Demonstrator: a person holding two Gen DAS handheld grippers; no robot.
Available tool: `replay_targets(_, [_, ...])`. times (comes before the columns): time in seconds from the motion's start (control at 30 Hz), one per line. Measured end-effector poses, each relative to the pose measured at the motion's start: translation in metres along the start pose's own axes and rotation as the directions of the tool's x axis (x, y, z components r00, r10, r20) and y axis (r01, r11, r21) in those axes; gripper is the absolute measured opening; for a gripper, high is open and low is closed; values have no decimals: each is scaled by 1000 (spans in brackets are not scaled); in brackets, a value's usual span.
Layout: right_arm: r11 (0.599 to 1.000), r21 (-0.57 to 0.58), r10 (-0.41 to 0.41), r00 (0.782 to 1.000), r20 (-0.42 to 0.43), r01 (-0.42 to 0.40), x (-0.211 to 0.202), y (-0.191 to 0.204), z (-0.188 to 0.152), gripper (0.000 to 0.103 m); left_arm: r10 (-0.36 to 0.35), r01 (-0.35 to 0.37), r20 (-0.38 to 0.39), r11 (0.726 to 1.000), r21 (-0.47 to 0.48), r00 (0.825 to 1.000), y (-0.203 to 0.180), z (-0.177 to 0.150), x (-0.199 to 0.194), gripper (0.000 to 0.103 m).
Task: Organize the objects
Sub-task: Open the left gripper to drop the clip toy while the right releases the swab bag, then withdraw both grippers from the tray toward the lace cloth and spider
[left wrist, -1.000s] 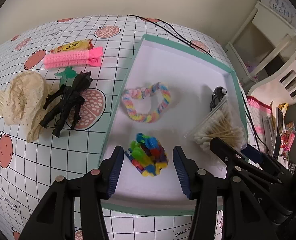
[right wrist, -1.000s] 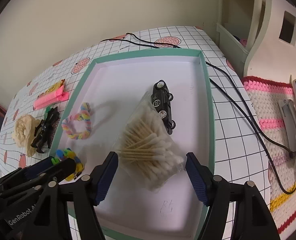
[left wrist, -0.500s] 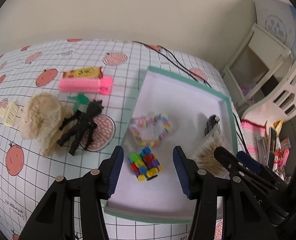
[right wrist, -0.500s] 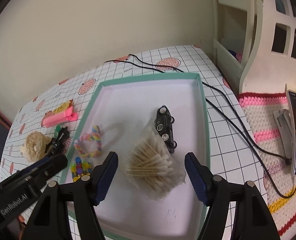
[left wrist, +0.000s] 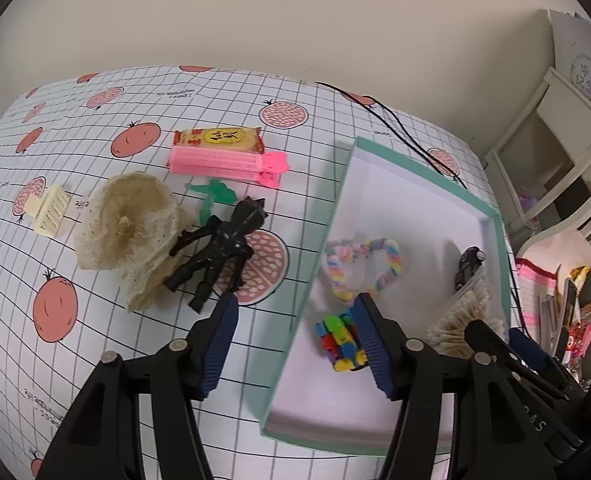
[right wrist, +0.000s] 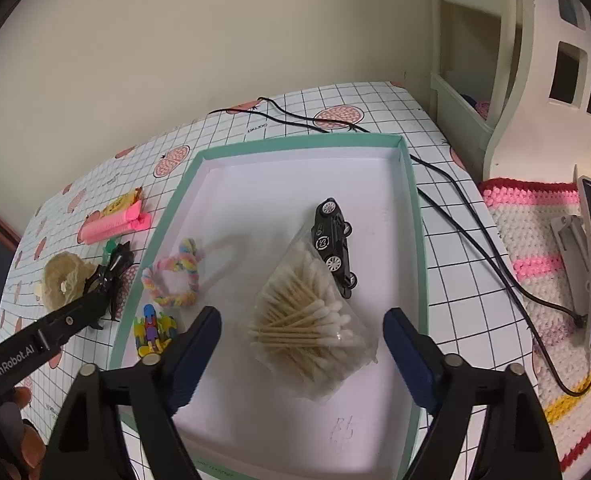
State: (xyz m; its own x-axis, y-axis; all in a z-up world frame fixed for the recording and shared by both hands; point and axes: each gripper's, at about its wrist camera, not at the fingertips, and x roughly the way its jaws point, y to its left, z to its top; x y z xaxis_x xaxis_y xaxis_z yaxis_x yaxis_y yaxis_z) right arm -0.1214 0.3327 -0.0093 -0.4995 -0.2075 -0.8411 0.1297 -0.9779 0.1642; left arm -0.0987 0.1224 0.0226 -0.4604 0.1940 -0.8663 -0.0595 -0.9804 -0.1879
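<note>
Left wrist view: the left hand-held gripper (left wrist: 295, 344) is wide open and holds nothing; its fingers straddle the left wall of the tray (left wrist: 319, 240), one over the desk (left wrist: 95, 344), one over the tray floor. Inside the tray lie a block toy (left wrist: 337, 338), a rainbow loop (left wrist: 361, 268), a toy car (left wrist: 469, 266) and a bag of cotton swabs (left wrist: 457, 320). On the desk, left of the tray, lie a black figure (left wrist: 219, 252) touching a lace cloth (left wrist: 131, 228), a green figure (left wrist: 215, 196), a pink clip (left wrist: 225, 164), a snack bar (left wrist: 217, 140) and a cream comb (left wrist: 51, 210). Right wrist view: the right hand-held gripper (right wrist: 301, 356) is wide open and empty, hovering above the bag of cotton swabs (right wrist: 307, 320), which touches the toy car (right wrist: 333, 242). The left hand-held gripper (right wrist: 75, 316) shows at the tray's left edge.
</note>
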Motion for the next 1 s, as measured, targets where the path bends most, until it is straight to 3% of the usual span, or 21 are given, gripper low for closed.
replay_targets(0.1, [1000, -3, -1, 1000, 1, 1, 1, 2, -1, 101, 18, -18, 3, 1000, -2, 1000, 5, 0, 2, 66])
replay_targets(0.33, [1000, -10, -1, 1000, 0, 1, 3, 4, -2, 102, 40, -41, -6, 999, -18, 999, 13, 1, 6, 67])
replay_targets(0.37, [1000, -11, -2, 1000, 1, 2, 3, 5, -3, 103, 43, -43, -8, 999, -20, 999, 13, 1, 7, 69])
replay_targets(0.4, [1000, -12, -2, 1000, 2, 2, 3, 5, -3, 103, 45, -45, -9, 999, -23, 999, 14, 1, 7, 81])
replay_targets(0.47, [1000, -12, -1, 1000, 3, 2, 3, 5, -3, 103, 46, -47, -3, 998, -29, 999, 15, 1, 7, 89])
replay_targets(0.67, [1000, -16, -5, 1000, 5, 6, 3, 7, -3, 103, 68, -67, 23, 998, -13, 997, 15, 2, 5, 90])
replay_targets(0.8, [1000, -19, -7, 1000, 7, 7, 3, 7, -4, 103, 86, -86, 59, 996, -2, 995, 15, 3, 1, 100])
replay_targets(1.0, [1000, -24, -8, 1000, 7, 8, 2, 8, -4, 103, 88, -88, 70, 996, 5, 994, 14, 3, 0, 100])
